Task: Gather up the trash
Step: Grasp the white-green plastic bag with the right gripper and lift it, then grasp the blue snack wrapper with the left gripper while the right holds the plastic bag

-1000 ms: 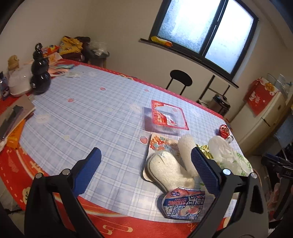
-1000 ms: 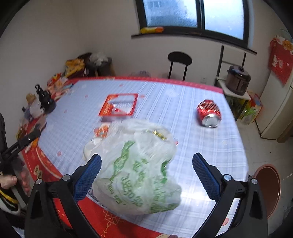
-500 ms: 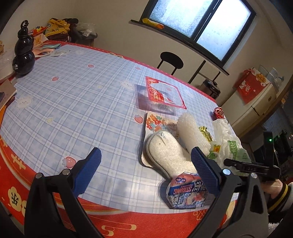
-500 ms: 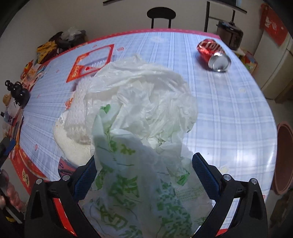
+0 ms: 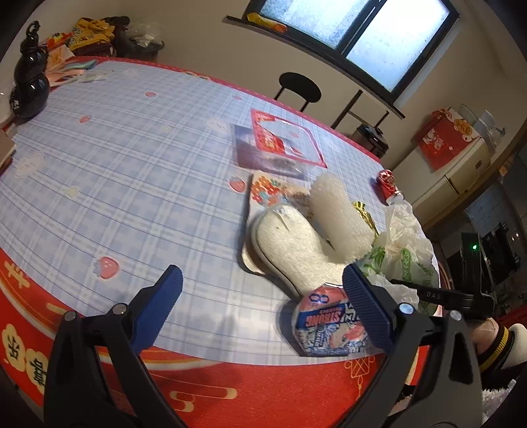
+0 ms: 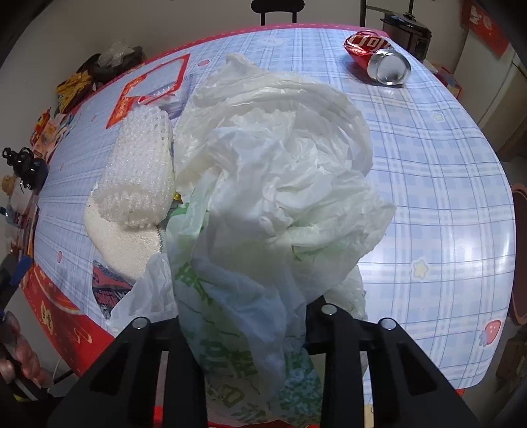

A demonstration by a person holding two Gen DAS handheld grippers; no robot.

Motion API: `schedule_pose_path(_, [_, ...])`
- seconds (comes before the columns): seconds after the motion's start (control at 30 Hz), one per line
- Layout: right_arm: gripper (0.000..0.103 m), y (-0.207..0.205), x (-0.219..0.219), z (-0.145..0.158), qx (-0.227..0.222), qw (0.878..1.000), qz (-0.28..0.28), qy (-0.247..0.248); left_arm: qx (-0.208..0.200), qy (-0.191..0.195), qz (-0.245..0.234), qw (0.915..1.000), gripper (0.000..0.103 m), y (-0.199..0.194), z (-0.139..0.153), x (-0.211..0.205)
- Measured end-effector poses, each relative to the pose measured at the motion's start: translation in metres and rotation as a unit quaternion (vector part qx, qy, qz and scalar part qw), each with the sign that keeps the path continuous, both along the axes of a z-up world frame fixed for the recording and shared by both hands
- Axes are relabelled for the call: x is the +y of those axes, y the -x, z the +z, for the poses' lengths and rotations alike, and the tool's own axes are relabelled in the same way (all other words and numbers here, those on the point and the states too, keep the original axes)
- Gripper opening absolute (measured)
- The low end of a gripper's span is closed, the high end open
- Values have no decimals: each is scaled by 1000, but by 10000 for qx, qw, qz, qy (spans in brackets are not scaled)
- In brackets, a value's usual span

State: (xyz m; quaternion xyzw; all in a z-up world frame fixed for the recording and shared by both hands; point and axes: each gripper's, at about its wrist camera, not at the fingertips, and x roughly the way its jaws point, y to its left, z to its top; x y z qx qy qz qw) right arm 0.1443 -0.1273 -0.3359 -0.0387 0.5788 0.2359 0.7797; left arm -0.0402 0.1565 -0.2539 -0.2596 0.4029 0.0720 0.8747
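A white plastic bag with green print (image 6: 263, 204) lies crumpled at the table's near edge; it also shows in the left wrist view (image 5: 402, 250). My right gripper (image 6: 242, 326) is shut on the bag's near part, its fingertips hidden in the plastic. My left gripper (image 5: 263, 303) is open and empty above the table's front edge. Just beyond it lie a blue snack wrapper (image 5: 326, 326), a white foam sleeve (image 5: 293, 253), a bubble-wrap roll (image 5: 339, 220), a red-rimmed clear package (image 5: 280, 141) and a crushed red can (image 6: 375, 52).
The table (image 5: 115, 164) has a blue checked cloth with a red border. A black gourd bottle (image 5: 29, 85) and snack packets stand at its far left. A black stool (image 5: 299, 87), a cooker (image 6: 408, 29) and a cabinet stand beyond the table.
My right gripper has closed on the plastic bag after moving down onto it. My left gripper has shifted closer to the wrapper, staying open.
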Motion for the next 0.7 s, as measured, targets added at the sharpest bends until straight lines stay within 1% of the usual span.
schedule_pose_path(0.07, [25,3,-4,9,-94,9999,39,-95,100,81,-89,9999,89,-5,-6,-7])
schedule_pose_path(0.13, [24,7,-8,22,-281,9994,96,-174,233,171,-209,9994,86,-11,-14,-16])
schedule_pose_path(0.3, [24,12,-23,45,-646,9972,150,-357,587,403,-443,9965,81,-23,-38,-37])
schedule_pose_path(0.4, [24,13,-33,54,-745,9958,173,-498,736,549,-527,9944,79,-30,-52,-48])
schedule_pose_path(0.57, [24,14,-47,51,-743,9954,230,-554,892,773,-500,9917,78,-39,-73,-54])
schedule_pose_path(0.67, [24,14,-56,47,-676,9958,201,-577,898,813,-430,9917,78,-43,-77,-57])
schedule_pose_path(0.7, [24,14,-58,45,-664,9959,184,-590,898,832,-479,9913,78,-45,-77,-59])
